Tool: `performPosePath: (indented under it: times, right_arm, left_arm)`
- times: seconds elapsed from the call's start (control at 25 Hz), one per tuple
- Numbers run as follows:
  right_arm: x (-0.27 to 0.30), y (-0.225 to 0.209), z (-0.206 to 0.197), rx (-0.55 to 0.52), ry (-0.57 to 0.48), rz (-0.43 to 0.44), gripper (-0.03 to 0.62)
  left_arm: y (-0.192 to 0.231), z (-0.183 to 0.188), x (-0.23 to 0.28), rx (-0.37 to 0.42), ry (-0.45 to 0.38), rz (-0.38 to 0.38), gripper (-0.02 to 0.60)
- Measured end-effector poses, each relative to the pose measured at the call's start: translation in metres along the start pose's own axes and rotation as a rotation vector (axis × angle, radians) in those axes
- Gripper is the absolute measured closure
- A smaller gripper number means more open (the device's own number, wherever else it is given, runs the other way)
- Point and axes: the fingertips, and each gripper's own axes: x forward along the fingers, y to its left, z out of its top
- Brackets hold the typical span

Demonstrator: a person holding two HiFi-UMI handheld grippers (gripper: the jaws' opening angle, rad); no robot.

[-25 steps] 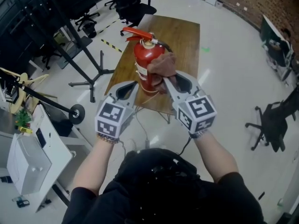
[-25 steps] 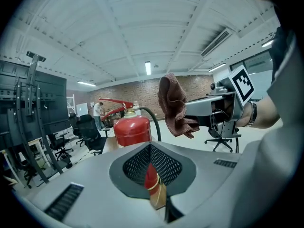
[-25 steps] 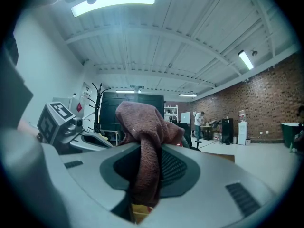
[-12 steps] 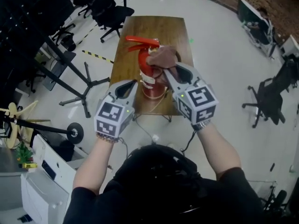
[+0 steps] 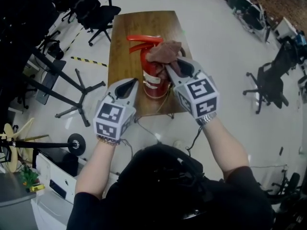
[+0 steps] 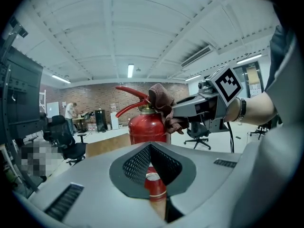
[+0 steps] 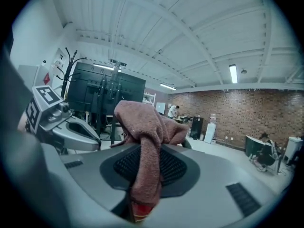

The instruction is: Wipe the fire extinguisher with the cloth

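Note:
A red fire extinguisher (image 5: 154,80) with a red lever handle (image 5: 142,39) stands upright on a small wooden table (image 5: 125,42). My right gripper (image 5: 175,70) is shut on a brown cloth (image 5: 163,51), which lies against the extinguisher's neck just under the handle. In the right gripper view the cloth (image 7: 145,137) hangs bunched between the pads and hides most of the cylinder. My left gripper (image 5: 128,86) is shut and holds nothing; it hovers beside the extinguisher's lower left. In the left gripper view the extinguisher (image 6: 147,127) stands straight ahead, with the cloth (image 6: 164,106) at its top right.
A black tripod stand (image 5: 72,87) spreads its legs on the floor left of the table. Office chairs stand behind the table (image 5: 98,16) and at the right (image 5: 266,85). Cables hang from the grippers over the floor (image 5: 148,128).
The right gripper has slid the cloth up the extinguisher from its shoulder to the neck under the handle. The left gripper has shifted alongside, still shut. The head view has swung.

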Motion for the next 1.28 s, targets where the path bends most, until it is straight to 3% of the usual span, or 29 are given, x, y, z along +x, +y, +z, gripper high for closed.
performPosePath:
  times: [0.6, 1.28]
  right_arm:
    - [-0.010, -0.005, -0.031, 0.031, 0.047, -0.032, 0.479]
    - [0.010, 0.001, -0.107, 0.074, 0.151, 0.001, 0.480]
  left_arm:
    - [-0.010, -0.008, 0.000, -0.010, 0.017, -0.027, 0.581]
    - [-0.018, -0.028, 0.004, -0.024, 0.076, -0.018, 0.581]
